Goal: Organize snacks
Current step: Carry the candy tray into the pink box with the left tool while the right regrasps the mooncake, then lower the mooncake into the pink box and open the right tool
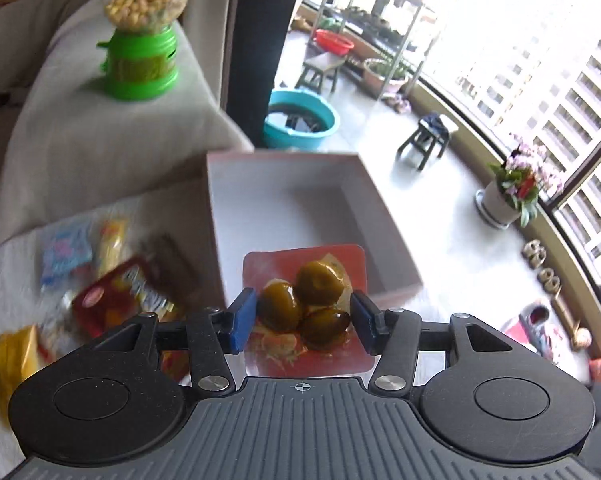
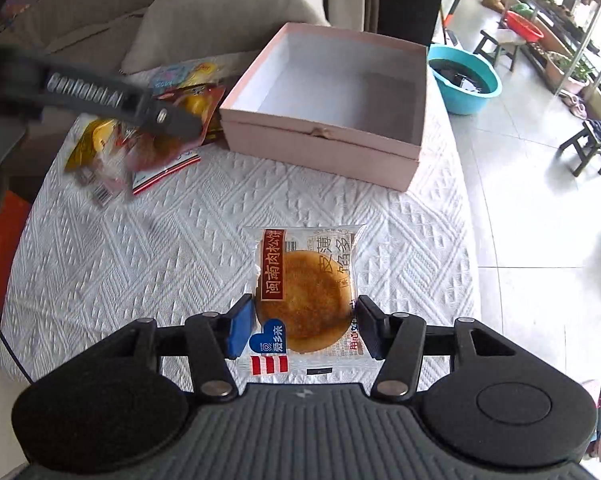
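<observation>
My left gripper (image 1: 303,322) is shut on a red packet printed with green-brown fruits (image 1: 306,304) and holds it over the near edge of the open pink box (image 1: 392,248). My right gripper (image 2: 304,326) is shut on a clear packet with a round brown pastry (image 2: 306,300), held above the white quilted tablecloth (image 2: 160,248). The pink box (image 2: 320,140) shows white and bare inside in the right wrist view. The left gripper's body (image 2: 100,100) reaches in from the left above the snack pile.
Several loose snack packets (image 1: 100,280) lie left of the box; they also show in the right wrist view (image 2: 148,136). A green candy dispenser (image 1: 142,32) stands on a cushion behind. The table edge drops to the floor on the right, with a teal basin (image 2: 464,80) and stools.
</observation>
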`<action>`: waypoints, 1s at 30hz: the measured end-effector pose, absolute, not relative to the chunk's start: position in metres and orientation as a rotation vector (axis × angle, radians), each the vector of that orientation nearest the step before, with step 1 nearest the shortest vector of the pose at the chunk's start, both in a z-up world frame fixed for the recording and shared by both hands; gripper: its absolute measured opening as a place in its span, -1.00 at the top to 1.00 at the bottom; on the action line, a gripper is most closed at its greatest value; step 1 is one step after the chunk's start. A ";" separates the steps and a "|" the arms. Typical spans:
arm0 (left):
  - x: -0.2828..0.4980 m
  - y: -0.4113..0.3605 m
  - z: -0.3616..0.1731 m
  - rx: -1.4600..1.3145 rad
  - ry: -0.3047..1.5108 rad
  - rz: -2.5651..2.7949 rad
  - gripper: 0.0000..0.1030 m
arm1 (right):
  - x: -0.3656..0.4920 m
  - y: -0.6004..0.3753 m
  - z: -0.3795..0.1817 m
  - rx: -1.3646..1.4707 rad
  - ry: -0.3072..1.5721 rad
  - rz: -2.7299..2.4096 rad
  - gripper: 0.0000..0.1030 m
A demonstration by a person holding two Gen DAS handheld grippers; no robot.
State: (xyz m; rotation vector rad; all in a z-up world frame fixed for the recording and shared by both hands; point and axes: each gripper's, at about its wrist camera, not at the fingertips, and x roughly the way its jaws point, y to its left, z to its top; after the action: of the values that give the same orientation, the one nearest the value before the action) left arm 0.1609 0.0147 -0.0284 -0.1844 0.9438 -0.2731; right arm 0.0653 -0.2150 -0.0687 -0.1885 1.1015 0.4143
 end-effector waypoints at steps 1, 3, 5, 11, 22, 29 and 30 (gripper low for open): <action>0.181 0.014 -0.034 -0.229 0.945 -0.294 -0.11 | 0.069 -0.217 -0.067 -0.185 1.091 0.405 -0.06; 0.214 0.013 -0.055 -0.298 0.965 -0.293 -0.08 | 0.077 -0.218 -0.067 -0.180 1.074 0.390 -0.06; 0.223 0.014 -0.065 -0.280 0.948 -0.216 -0.01 | 0.085 -0.219 -0.070 -0.170 1.068 0.374 -0.06; 0.168 0.064 -0.059 -0.343 0.871 -0.118 -0.01 | 0.108 -0.218 -0.076 -0.122 1.054 0.329 -0.06; 0.069 0.145 -0.105 -0.402 1.106 0.066 -0.01 | 0.244 -0.142 -0.038 -0.228 0.827 0.252 -0.45; 0.059 0.191 -0.107 -0.418 1.077 0.123 -0.01 | 0.191 -0.103 -0.069 -0.195 0.975 0.375 -0.45; 0.060 0.200 -0.105 -0.415 1.061 0.146 -0.01 | 0.180 -0.097 -0.075 -0.201 0.991 0.384 -0.45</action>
State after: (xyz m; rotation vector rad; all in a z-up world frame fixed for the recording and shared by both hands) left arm 0.0601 0.2001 -0.1045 -0.4150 1.0611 0.1463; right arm 0.1799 -0.0968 -0.0754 -0.2012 0.9914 0.3839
